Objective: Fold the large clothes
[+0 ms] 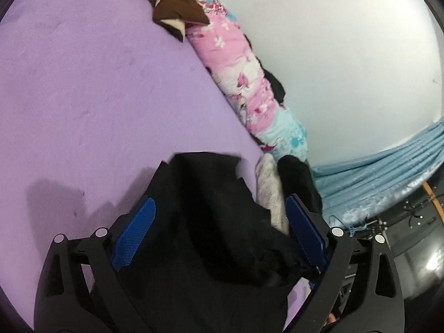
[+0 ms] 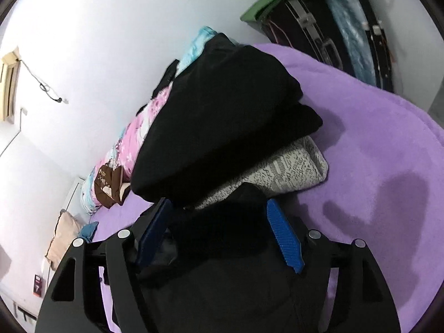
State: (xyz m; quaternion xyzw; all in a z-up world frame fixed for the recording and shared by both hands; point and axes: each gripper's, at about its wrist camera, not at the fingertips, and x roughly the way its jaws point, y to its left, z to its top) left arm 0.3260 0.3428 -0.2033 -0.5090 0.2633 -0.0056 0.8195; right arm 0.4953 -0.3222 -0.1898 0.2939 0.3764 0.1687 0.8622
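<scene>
A black garment [image 1: 211, 222] lies bunched on the purple bed cover [image 1: 83, 83] and fills the space between the blue pads of my left gripper [image 1: 220, 205], whose jaws stand wide apart around the cloth. In the right wrist view the same kind of black cloth [image 2: 219, 238] sits between the wide-set pads of my right gripper [image 2: 217, 208]. Just beyond it is a stack of folded clothes: a black garment [image 2: 222, 116] on top of a grey patterned one [image 2: 288, 166]. The grey one also shows in the left wrist view [image 1: 269, 188].
A rolled pink and blue floral quilt [image 1: 244, 83] runs along the white wall. A brown printed garment [image 1: 177, 0] lies at its far end. Blue curtains [image 1: 388, 163] and dark furniture stand past the bed's end. A pillow [image 2: 63, 236] lies low at the left.
</scene>
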